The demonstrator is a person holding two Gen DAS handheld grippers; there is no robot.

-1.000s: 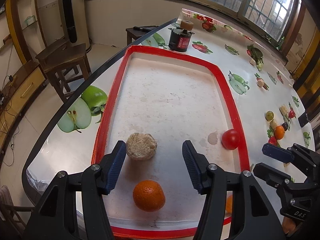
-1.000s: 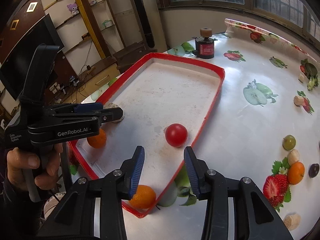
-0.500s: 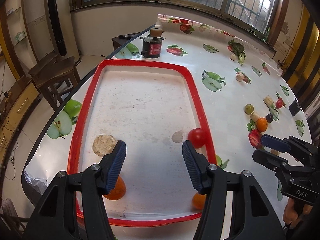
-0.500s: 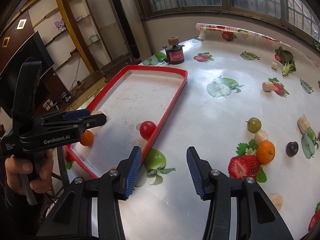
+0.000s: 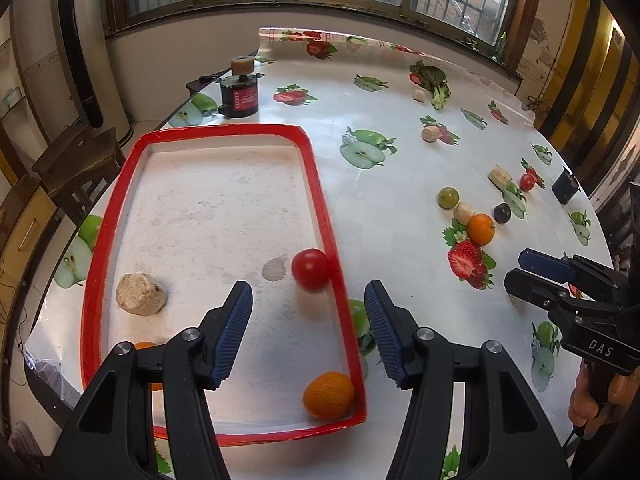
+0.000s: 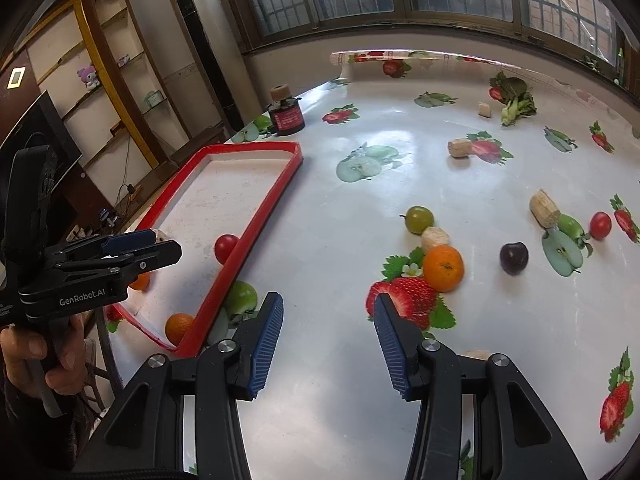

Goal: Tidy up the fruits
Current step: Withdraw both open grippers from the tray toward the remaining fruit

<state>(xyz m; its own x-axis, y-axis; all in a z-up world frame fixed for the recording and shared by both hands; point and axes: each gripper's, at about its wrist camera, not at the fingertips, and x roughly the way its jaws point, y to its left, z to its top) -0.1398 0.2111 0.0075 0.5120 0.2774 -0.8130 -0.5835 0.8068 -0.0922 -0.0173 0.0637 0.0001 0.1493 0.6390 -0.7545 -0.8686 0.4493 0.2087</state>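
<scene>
Currently, findings as follows.
Loose fruit: orange (image 6: 443, 267), plum (image 6: 513, 257), green fruit (image 6: 419, 219) and small tomato (image 6: 600, 225) on the counter (image 6: 400, 168), outside the tray (image 5: 312, 168).
Tray contents: tomato (image 5: 311, 269), two oranges, one beige lump.
Key relation: loose orange lies ahead and slightly right of the right hand-held gripper (image 6: 327, 345), the nearer one.
Right hand-held gripper: wide, empty.
Left hand-held gripper (image 5: 308, 330): wide, empty, over the tray's near right edge.

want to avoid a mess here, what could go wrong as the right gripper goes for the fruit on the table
The open right gripper faces the round orange fruit, which touches a beige chunk and sits near a green grape-like fruit; closing there may knock those away. The dark plum could roll if bumped. The red tomato rests against the red-rimmed tray wall, so a jolt may shift it.
</scene>
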